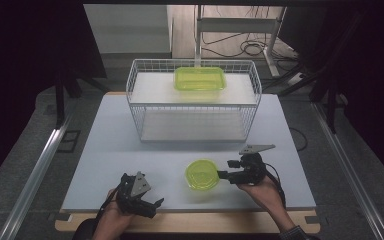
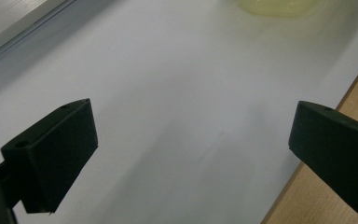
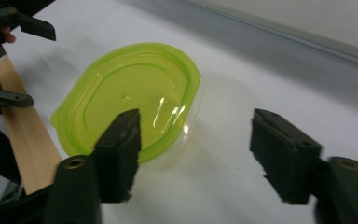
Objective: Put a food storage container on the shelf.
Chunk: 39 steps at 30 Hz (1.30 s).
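The right claw stands half open just beside the round tub, one pad over the lid's near edge, the other on bare counter; nothing is pinched. It seems lined up to take the tub by its rim. Well ahead of it, a wire basket holds a rectangular tub, likely where this one goes. The left claw rests wide open and empty, out of the way at the counter's near edge.

Left gripper low at the near edge, held in the left hand, jaws wide apart, nothing between them. Right gripper held level in the right hand, pointing left, jaws partly apart, nothing clamped.
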Available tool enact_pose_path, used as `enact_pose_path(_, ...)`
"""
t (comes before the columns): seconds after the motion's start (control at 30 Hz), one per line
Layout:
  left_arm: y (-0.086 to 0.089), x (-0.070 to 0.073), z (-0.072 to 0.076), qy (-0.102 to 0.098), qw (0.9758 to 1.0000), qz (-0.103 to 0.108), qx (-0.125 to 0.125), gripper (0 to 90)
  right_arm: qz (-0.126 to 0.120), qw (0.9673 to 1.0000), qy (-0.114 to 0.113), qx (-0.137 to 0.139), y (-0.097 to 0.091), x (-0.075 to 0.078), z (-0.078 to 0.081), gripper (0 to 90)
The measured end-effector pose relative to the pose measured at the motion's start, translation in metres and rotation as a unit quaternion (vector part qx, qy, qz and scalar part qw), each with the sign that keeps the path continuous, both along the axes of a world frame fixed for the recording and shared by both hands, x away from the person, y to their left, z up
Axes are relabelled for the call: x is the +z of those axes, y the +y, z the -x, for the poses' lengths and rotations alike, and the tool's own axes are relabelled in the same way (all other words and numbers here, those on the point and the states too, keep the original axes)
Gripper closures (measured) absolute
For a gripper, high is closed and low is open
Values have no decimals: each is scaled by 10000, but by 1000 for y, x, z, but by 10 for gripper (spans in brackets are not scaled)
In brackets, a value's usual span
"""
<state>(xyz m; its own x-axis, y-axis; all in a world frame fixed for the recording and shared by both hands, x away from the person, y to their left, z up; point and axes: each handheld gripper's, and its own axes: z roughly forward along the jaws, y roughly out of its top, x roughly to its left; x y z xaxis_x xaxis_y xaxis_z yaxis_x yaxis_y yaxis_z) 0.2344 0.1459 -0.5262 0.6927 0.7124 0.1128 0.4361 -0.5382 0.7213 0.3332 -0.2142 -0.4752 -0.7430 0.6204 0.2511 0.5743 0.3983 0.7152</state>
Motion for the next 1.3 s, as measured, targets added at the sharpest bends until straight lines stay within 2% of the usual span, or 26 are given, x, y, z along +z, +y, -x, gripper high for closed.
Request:
enact_pose_path(0.07,0,0,0,0,10000,-9,-1,9,-105,9999,130,-17,1,0,-4,415)
enact_pose_path(0.13,0,0,0,5,10000,-13,7,10,-278,9990,356,1,3,-2,-11,458)
enact_pose_path(0.4,0,0,0,9,10000,-28,-1,10,-419,9951,891,17,9,-11,-27,570)
enact_pose_path(0.53,0,-1,0,7,10000,-29,-1,10,-470,9930,1083,46,12,-13,-31,621)
enact_pose_path(0.8,-1,-1,0,5,10000,-35,-9,10,-811,9836,1611,69,9,-19,-37,763)
enact_pose_path(0.9,-1,-1,0,4,10000,-44,-22,10,-977,9782,1830,127,8,-19,-37,800)
enact_pose_path(0.97,-1,-1,0,0,10000,-47,-22,10,-1053,9759,1906,144,8,-18,-37,807)
enact_pose_path(1.0,-1,-1,0,-1,10000,-47,-23,9,-1142,9733,1985,165,8,-18,-36,809)
enact_pose_path(1.1,-1,-1,0,-4,10000,-50,-22,9,-1138,9740,1951,149,9,-16,-35,812)
enact_pose_path(1.3,0,0,0,-23,10000,-6,-4,10,-1308,9725,1925,127,6,-10,-35,813)
